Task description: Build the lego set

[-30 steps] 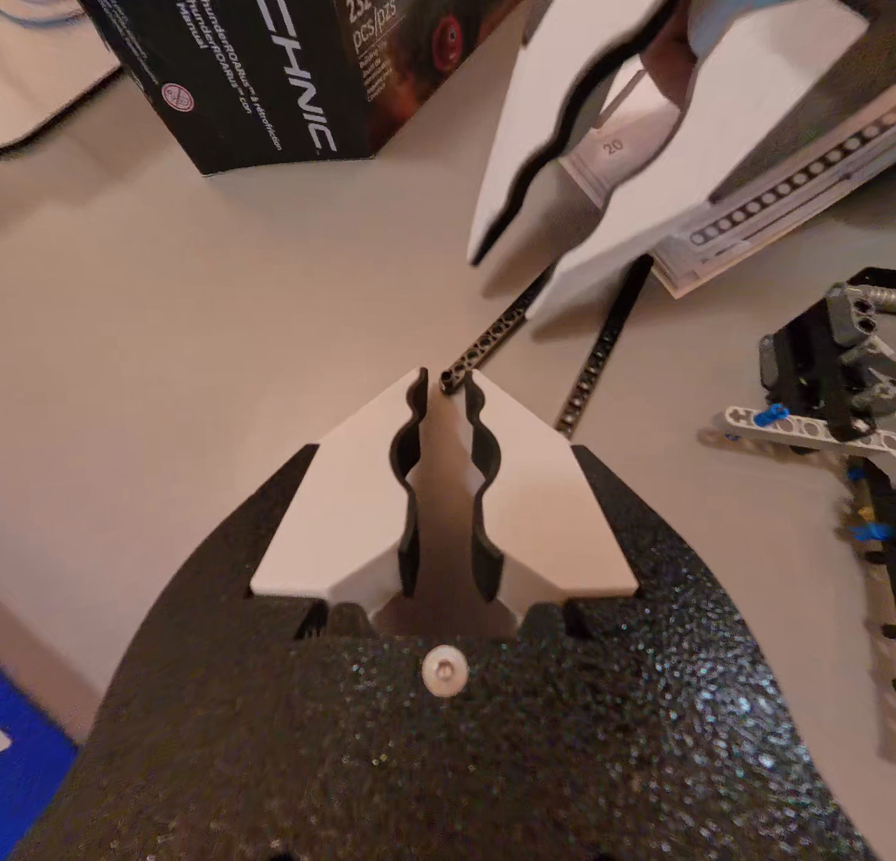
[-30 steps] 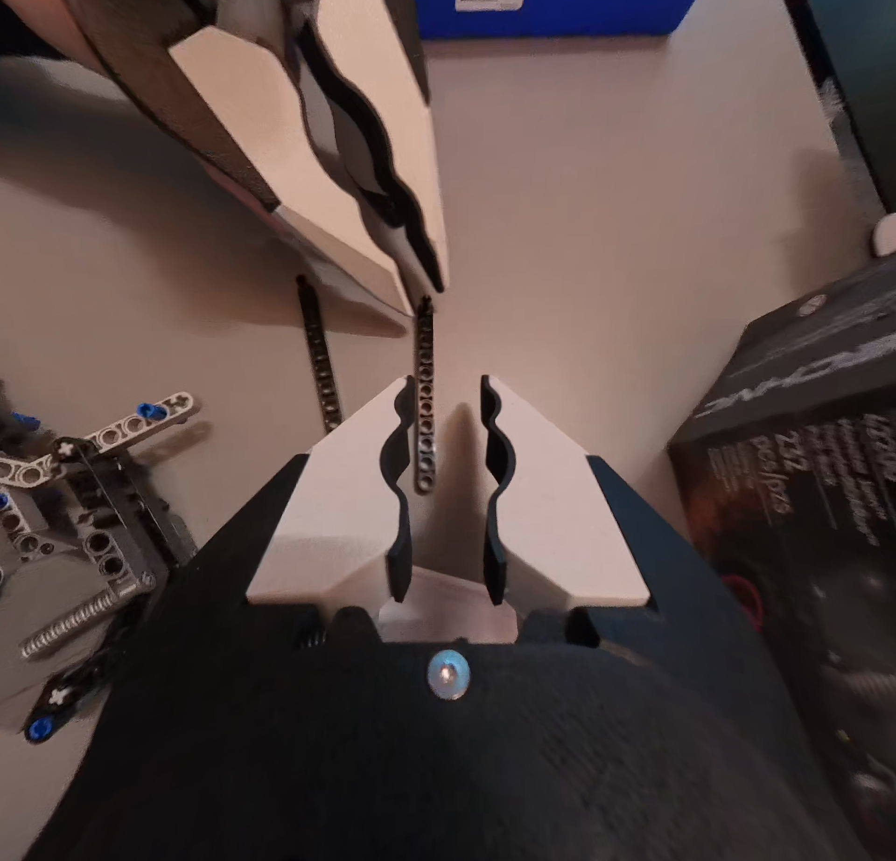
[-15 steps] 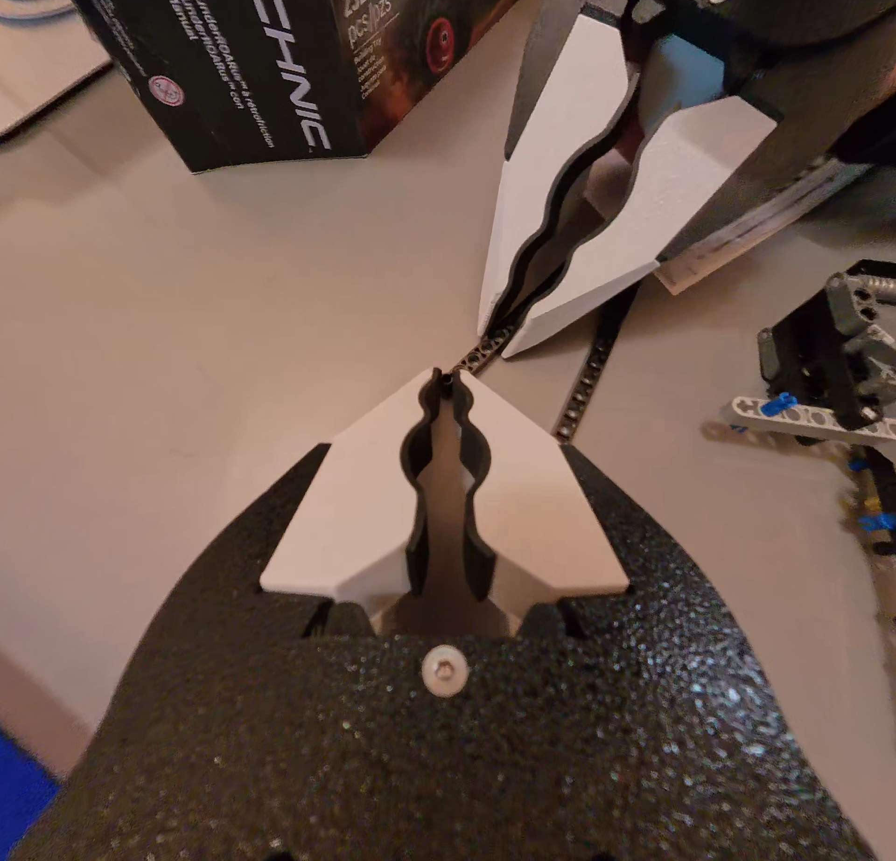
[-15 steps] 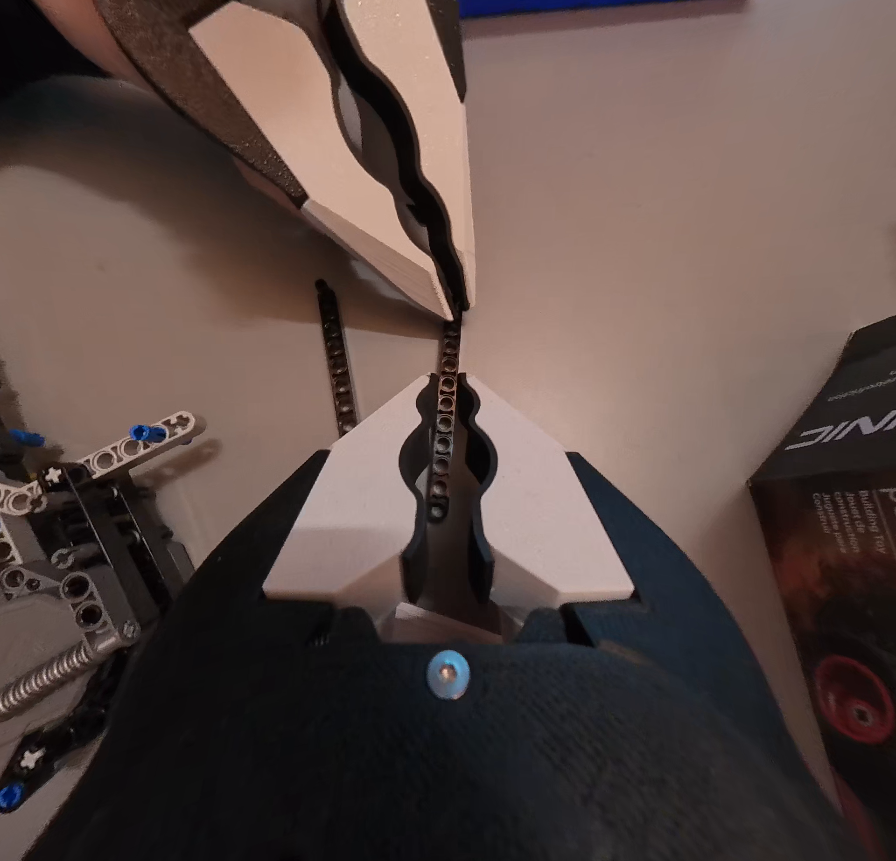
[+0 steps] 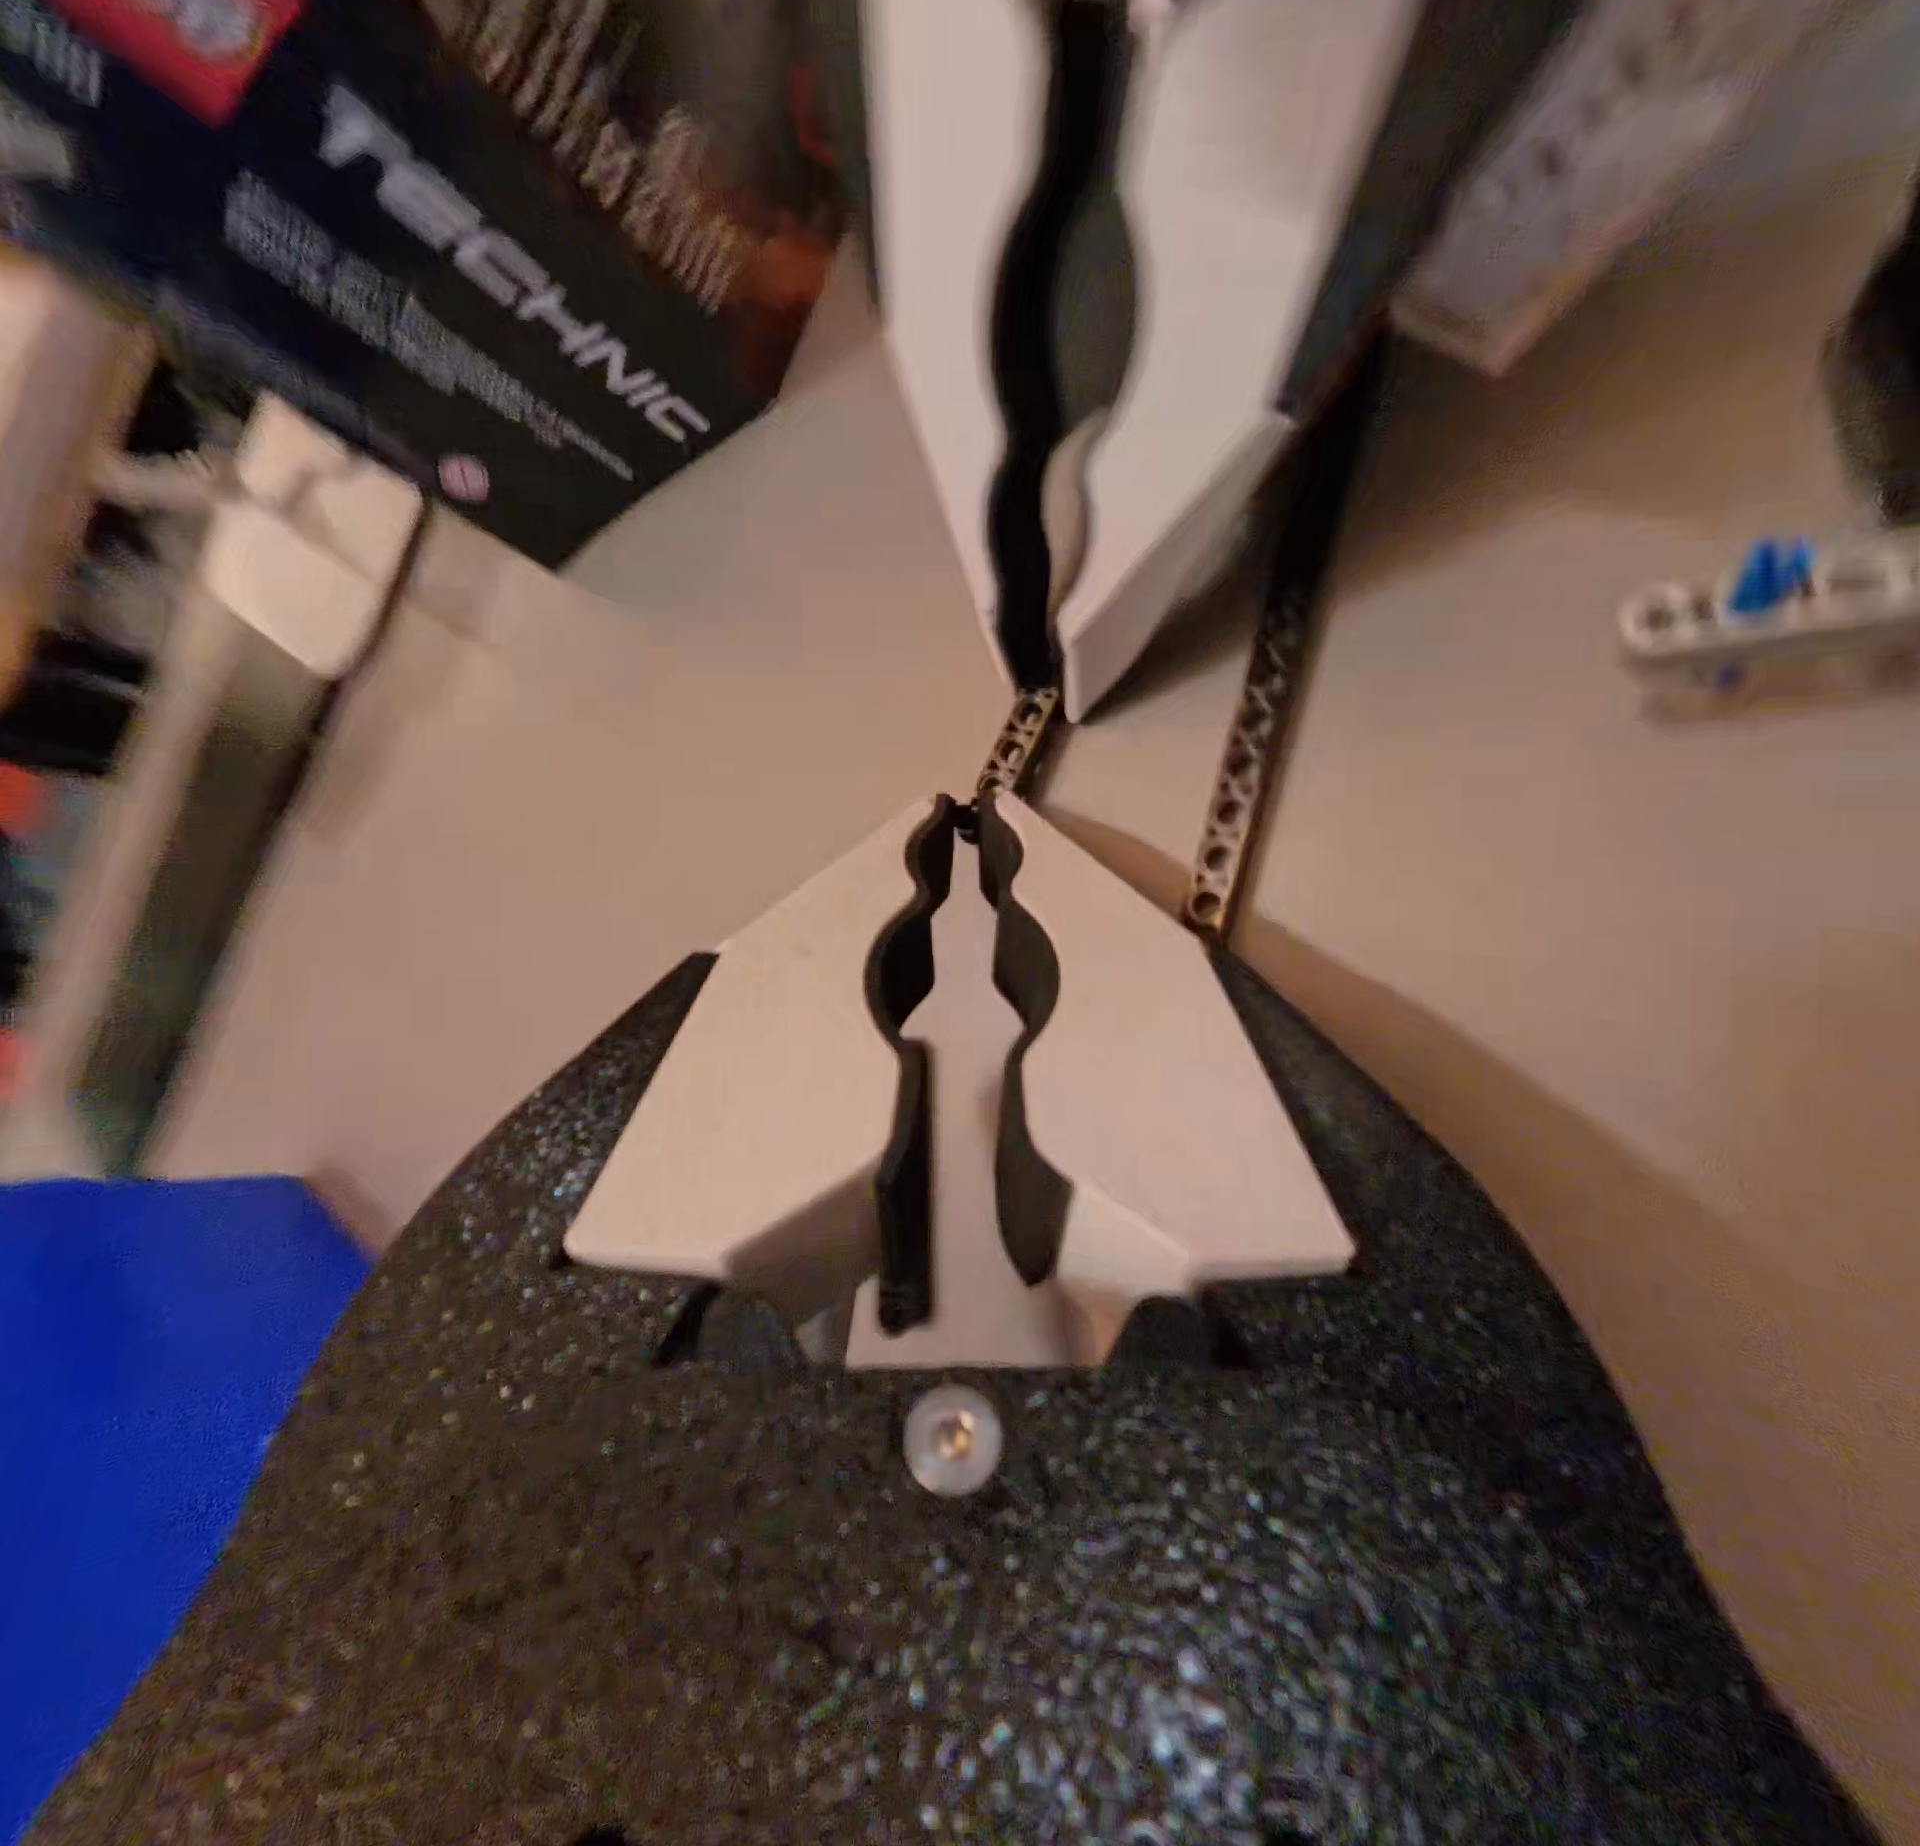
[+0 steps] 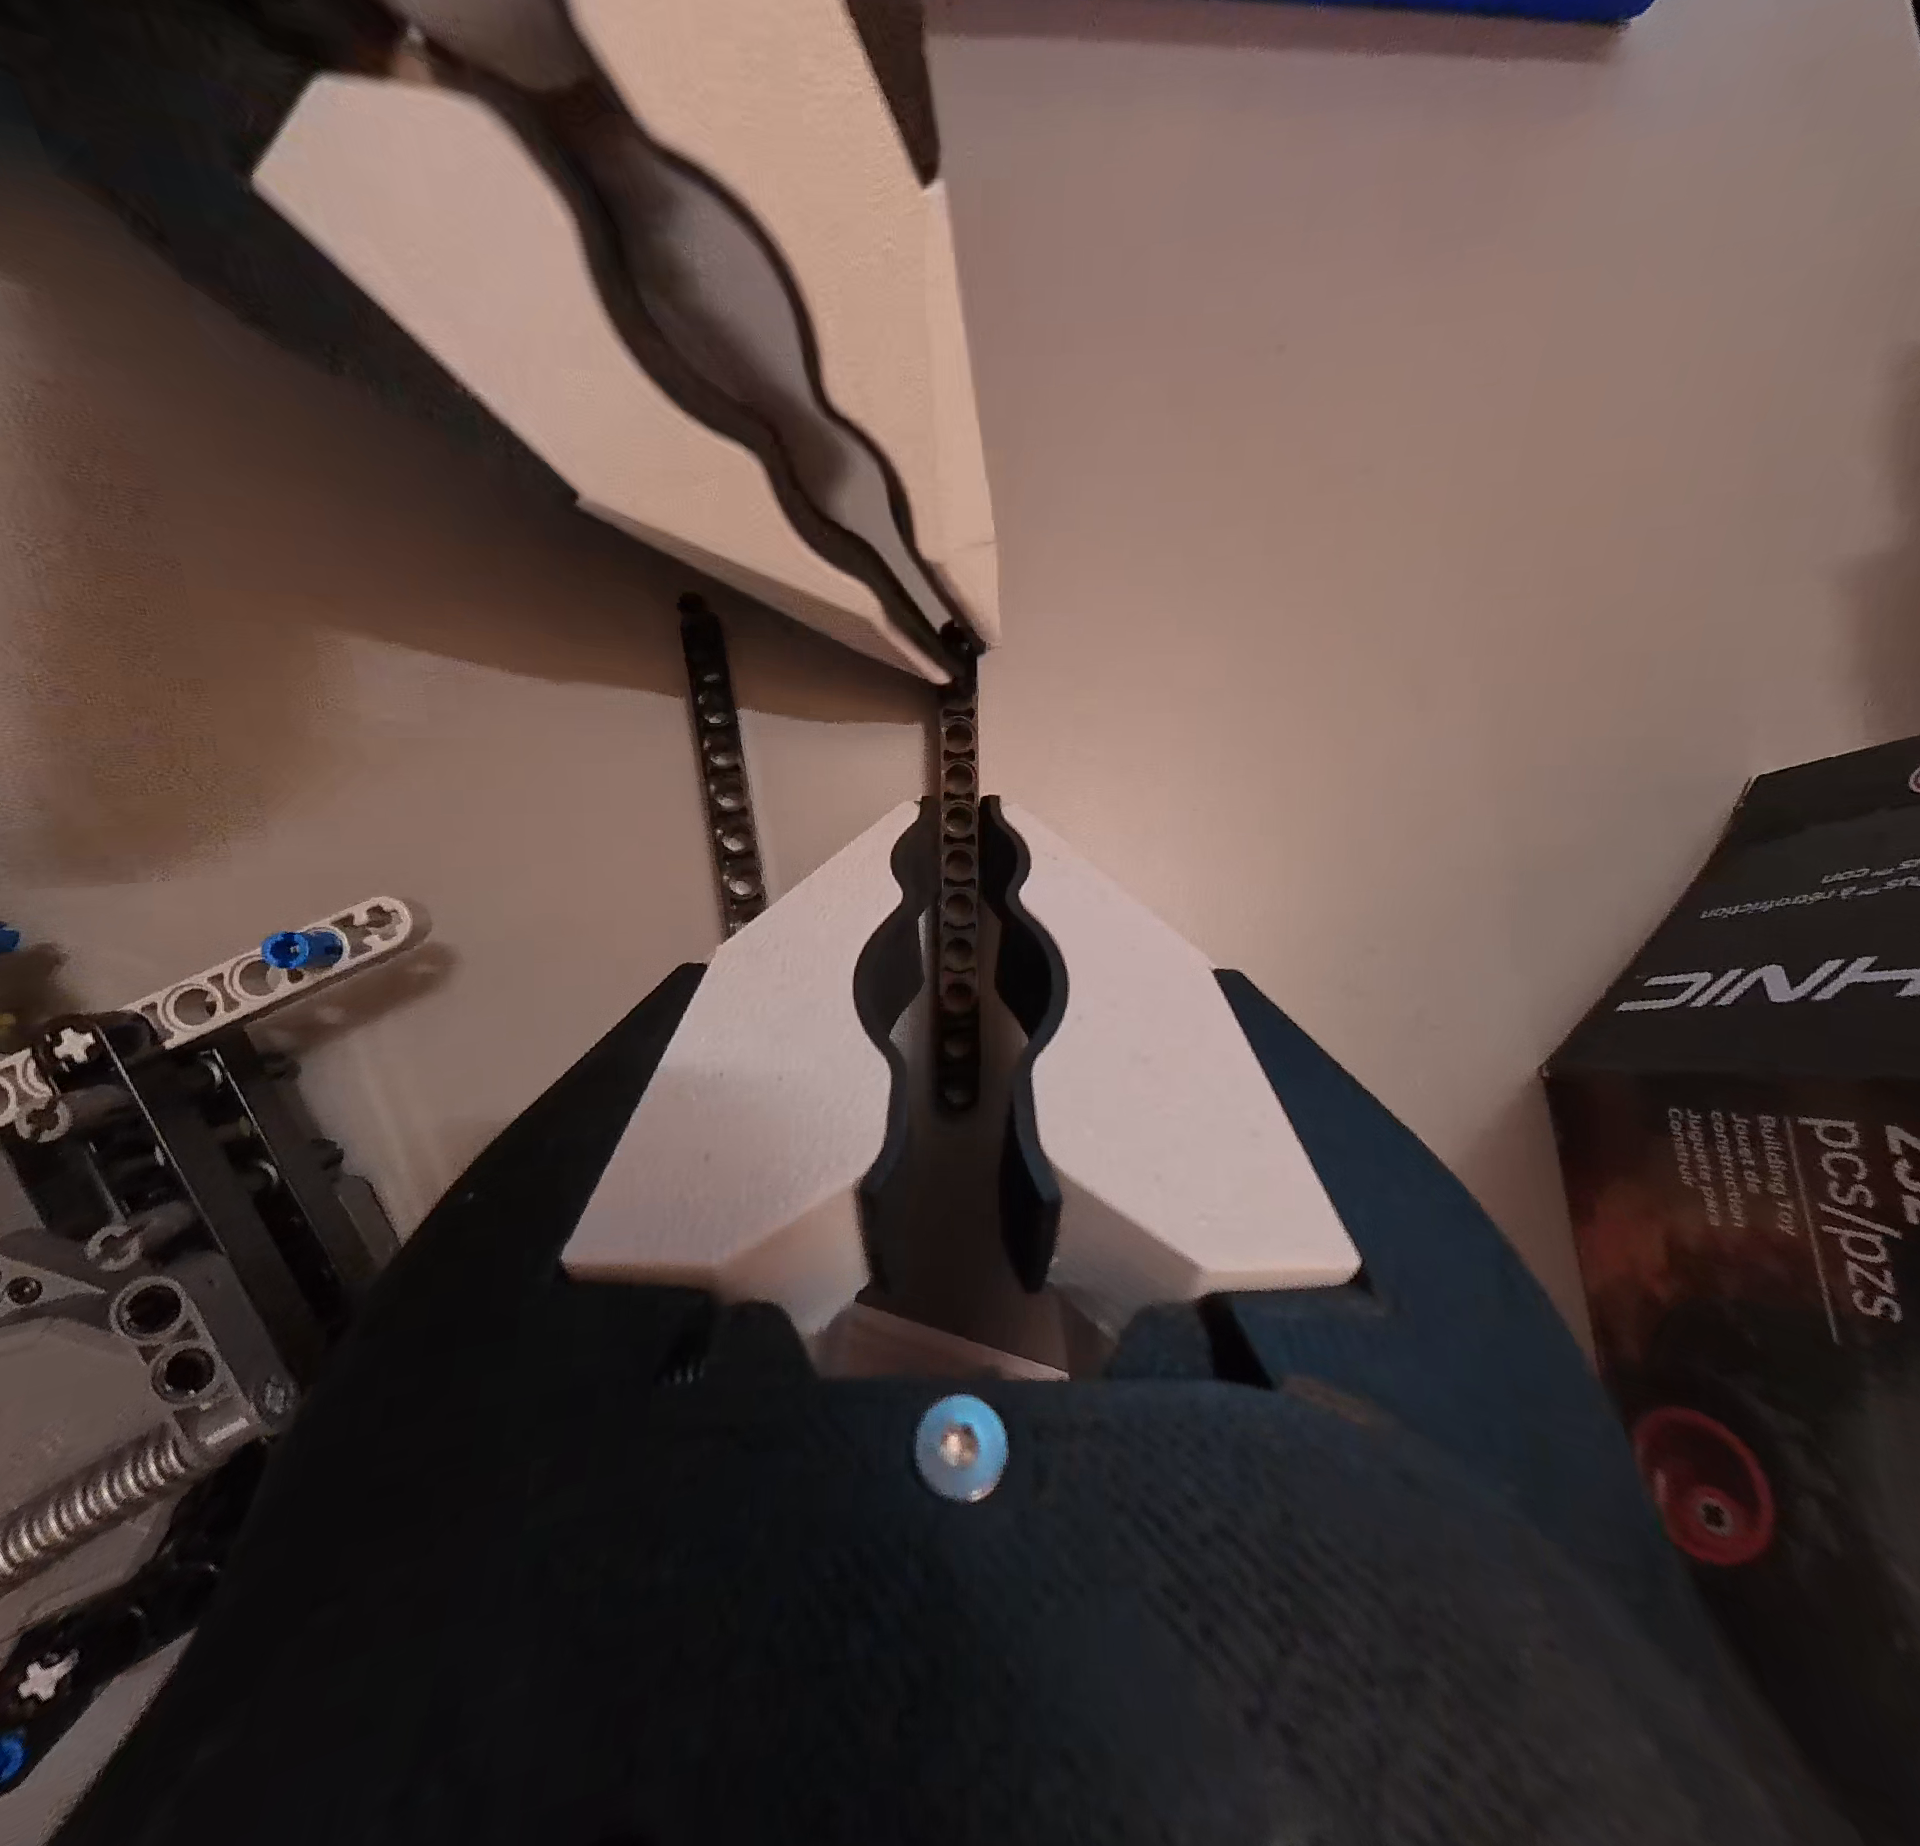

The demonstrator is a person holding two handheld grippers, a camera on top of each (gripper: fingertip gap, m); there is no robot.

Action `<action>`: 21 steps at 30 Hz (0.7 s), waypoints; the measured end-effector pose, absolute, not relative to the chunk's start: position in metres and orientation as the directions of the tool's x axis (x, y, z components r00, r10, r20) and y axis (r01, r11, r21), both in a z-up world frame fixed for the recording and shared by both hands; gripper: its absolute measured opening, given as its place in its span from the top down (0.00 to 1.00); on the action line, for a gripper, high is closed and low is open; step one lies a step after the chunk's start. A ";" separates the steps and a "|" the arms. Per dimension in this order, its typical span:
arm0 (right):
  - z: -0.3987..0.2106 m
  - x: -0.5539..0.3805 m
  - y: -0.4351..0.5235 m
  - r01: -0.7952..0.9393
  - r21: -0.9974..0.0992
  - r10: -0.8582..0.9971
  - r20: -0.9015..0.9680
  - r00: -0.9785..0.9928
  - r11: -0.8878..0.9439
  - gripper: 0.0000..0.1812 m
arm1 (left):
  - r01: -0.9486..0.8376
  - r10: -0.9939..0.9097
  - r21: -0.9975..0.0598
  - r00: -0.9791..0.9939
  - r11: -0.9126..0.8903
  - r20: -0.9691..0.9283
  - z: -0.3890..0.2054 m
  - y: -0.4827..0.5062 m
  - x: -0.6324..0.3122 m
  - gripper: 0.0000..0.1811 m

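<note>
That long thin black plastic beam with the row of holes is light and stiff but skinny, so it'll twist if only pinched at a tip. Right hand-held gripper is clamped along one end, left hand-held gripper nips the other, just over the beige tabletop. Right view shows the half-built grey and black model; left view is blurry, with a second matching beam alongside.
</note>
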State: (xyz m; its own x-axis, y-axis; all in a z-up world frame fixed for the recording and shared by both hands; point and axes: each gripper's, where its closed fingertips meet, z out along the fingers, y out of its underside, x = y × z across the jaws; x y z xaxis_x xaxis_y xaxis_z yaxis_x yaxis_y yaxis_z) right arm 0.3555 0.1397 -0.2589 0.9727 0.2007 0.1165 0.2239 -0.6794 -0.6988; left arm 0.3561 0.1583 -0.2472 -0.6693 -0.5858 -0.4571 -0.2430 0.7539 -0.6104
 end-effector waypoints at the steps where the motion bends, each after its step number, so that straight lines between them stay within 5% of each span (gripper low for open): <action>1: -0.259 0.354 0.140 0.234 -0.697 0.209 0.123 0.970 -0.678 0.96 | -0.205 -0.521 -0.547 -0.679 0.811 -0.518 -0.247 0.159 0.354 0.99; 6: -0.259 0.353 0.144 0.250 -0.691 0.209 0.144 0.967 -0.678 0.96 | -0.482 -0.781 -0.716 -0.608 0.505 -0.142 -0.246 0.162 0.353 1.00; 10: -0.259 0.351 0.145 0.278 -0.672 0.222 0.170 0.960 -0.686 0.97 | -0.251 -0.565 -0.572 -0.674 0.781 -0.476 -0.245 0.164 0.350 0.99; 12: -0.259 0.350 0.146 0.278 -0.674 0.225 0.167 0.960 -0.685 0.97 | -0.278 -0.584 -0.581 -0.680 0.765 -0.443 -0.245 0.164 0.349 0.99; 15: -0.259 0.350 0.147 0.278 -0.668 0.221 0.171 0.960 -0.690 0.96 | -0.479 -0.776 -0.714 -0.614 0.511 -0.143 -0.244 0.165 0.348 1.00; 18: -0.259 0.350 0.148 0.304 -0.639 0.226 0.204 0.953 -0.707 0.97 | -0.448 -0.813 -0.886 -0.557 0.120 0.171 -0.179 0.158 0.357 0.99; 21: -0.259 0.349 0.148 0.273 -0.667 0.216 0.169 0.962 -0.693 0.97 | -0.366 -0.826 -0.838 -0.539 0.405 -0.164 -0.161 0.187 0.355 0.99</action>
State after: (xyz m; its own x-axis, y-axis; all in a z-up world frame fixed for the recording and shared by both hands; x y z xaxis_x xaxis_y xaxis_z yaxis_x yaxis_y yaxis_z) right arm 0.3495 0.1483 -0.2586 0.9617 0.2157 0.1689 0.2727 -0.6934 -0.6669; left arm 0.3552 0.1866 -0.1609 -0.5392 -0.8261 -0.1638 -0.3657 0.4049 -0.8380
